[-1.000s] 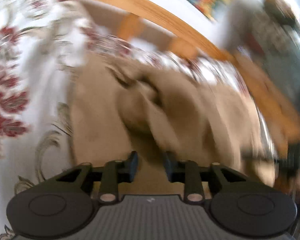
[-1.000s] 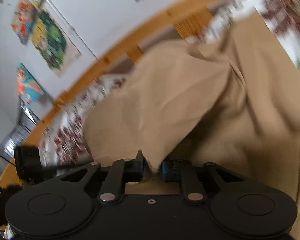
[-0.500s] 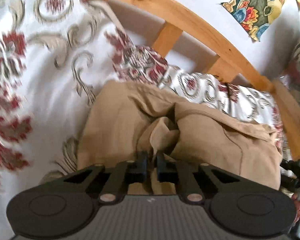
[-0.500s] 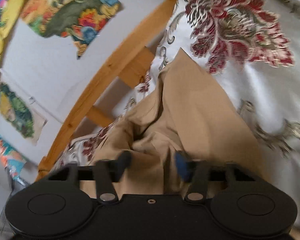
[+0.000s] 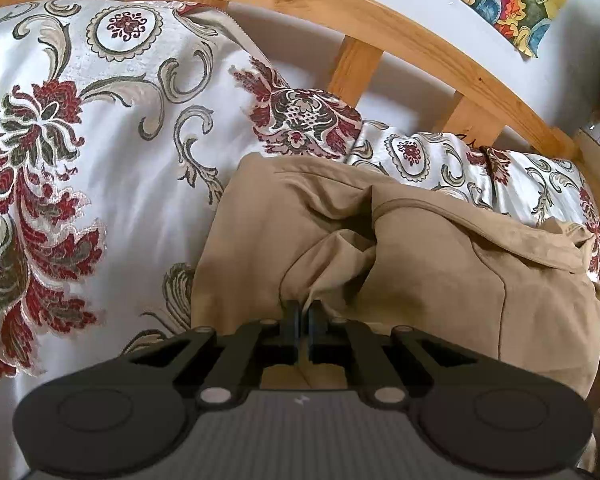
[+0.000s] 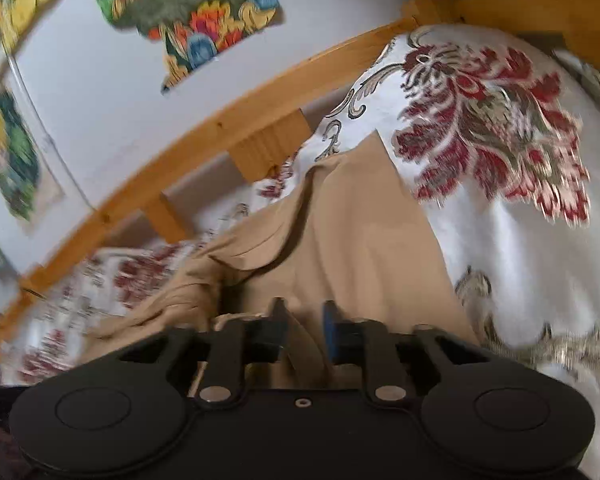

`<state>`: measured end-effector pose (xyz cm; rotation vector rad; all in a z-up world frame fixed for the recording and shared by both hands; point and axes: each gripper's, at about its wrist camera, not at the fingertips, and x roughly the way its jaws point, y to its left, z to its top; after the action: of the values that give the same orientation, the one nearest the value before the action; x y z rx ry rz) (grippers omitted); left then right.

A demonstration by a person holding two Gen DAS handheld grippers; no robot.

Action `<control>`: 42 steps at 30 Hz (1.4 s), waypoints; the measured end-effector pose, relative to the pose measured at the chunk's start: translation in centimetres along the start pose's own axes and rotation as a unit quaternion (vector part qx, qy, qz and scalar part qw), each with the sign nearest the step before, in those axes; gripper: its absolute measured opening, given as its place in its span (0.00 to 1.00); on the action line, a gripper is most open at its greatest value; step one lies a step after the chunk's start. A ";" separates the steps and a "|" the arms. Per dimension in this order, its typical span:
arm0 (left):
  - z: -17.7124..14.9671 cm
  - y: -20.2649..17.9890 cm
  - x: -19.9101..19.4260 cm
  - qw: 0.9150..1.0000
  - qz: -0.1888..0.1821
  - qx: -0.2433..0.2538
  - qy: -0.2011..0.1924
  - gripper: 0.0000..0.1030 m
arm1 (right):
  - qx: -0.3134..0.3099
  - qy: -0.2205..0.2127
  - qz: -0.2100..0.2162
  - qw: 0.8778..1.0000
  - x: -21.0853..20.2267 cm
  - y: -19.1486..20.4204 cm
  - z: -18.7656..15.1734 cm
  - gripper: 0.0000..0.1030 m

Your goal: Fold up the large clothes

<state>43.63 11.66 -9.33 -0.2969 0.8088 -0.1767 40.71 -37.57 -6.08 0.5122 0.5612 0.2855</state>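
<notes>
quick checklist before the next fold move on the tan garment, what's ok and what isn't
1. Left hand-held gripper pinching the tan garment: ok, jaws nearly shut on a ridge of cloth.
2. Right hand-held gripper holding cloth: not ok, jaws apart over the fabric.
3. Garment lying flat: not ok, bunched and creased in the middle.
4. Garment fully on the floral bedspread: cannot tell, near edge hidden.
5. Clear of the wooden bed rail: ok.
</notes>
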 end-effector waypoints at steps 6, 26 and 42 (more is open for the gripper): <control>0.0 -0.1 0.0 1.000 0.002 -0.008 -0.001 0.03 | -0.017 0.013 0.042 0.999 0.3 1.6 0.4 0.50; -1.1 -2.3 -4.9 0.994 0.037 0.032 -0.098 0.42 | -0.262 -0.083 -0.133 0.952 0.5 8.9 0.1 0.32; -2.3 -9.8 2.7 0.977 0.067 0.176 -0.100 0.58 | -0.428 -0.036 -0.112 0.896 7.7 9.8 -6.0 0.52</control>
<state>43.37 1.20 -9.45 0.0744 0.5824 -0.1568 42.38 -24.12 -8.54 -0.3963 0.3658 0.2619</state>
